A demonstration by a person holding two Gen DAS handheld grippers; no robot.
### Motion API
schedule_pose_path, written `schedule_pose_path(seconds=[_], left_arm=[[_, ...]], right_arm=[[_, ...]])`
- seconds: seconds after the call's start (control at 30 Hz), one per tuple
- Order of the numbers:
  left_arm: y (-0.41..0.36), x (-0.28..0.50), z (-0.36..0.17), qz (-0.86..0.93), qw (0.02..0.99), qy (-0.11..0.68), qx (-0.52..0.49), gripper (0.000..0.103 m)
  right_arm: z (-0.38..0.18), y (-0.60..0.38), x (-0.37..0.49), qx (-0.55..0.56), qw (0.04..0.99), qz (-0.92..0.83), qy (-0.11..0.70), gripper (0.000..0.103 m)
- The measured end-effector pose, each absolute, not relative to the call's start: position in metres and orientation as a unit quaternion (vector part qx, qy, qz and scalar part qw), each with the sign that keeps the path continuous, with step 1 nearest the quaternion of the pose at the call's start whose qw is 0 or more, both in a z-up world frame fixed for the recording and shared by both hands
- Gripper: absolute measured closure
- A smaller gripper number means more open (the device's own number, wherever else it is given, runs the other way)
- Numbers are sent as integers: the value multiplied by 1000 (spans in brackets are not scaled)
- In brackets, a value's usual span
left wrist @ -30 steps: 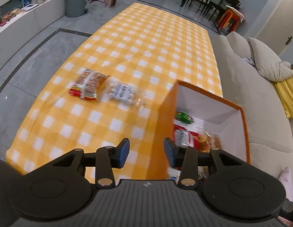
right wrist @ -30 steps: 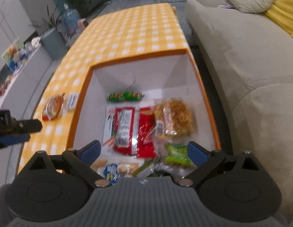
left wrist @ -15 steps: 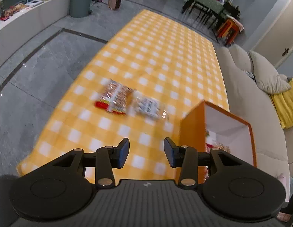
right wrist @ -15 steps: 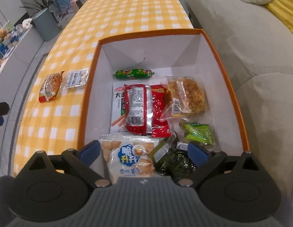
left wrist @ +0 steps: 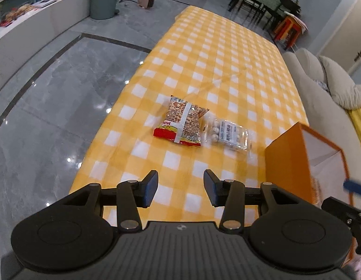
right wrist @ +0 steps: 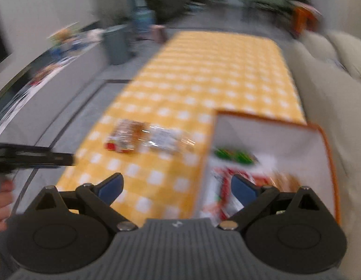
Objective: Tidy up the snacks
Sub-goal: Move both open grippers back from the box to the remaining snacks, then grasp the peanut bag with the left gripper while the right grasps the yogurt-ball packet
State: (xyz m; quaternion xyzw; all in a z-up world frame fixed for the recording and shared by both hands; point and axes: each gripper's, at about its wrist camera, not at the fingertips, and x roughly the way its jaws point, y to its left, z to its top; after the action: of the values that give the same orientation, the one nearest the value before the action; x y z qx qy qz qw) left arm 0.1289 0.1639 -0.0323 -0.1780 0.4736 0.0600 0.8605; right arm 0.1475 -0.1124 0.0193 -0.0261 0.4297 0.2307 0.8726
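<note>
Orange box (left wrist: 294,163) now sits at our right; the left hand-held gripper (left wrist: 180,191), spread and empty, has swung toward the peanut packet (left wrist: 184,123) and clear candy pack (left wrist: 229,134) left of that box on the table (left wrist: 227,53). Our right hand-held gripper (right wrist: 177,185), also spread, has lifted clear of the box, so we judge these two are next.

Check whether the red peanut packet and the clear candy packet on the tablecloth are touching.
Cannot tell. In the left wrist view the red peanut packet and the clear candy packet lie side by side with edges meeting or nearly so; the right wrist view is too blurred.
</note>
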Motion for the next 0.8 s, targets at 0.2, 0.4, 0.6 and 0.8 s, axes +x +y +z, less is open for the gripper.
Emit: schedule_pose_path(seconds=[0.2,0.4,0.6,0.8], left_arm=[[173,159,-55,24,863,467,-190,46],[176,198,-82,7,855,476,-206,43],[179,235,-103,9,858,474,-195,38],[178,266,-112,3,858,483,-173,29]], right_arm=[[1,-64,186,-142,838,322,417,7],[-30,-34,230,-232,773,399,436,7],[-44,-21,260,-251,759,420,429,7],[-67,-2,276,-315,712,441,446,7]])
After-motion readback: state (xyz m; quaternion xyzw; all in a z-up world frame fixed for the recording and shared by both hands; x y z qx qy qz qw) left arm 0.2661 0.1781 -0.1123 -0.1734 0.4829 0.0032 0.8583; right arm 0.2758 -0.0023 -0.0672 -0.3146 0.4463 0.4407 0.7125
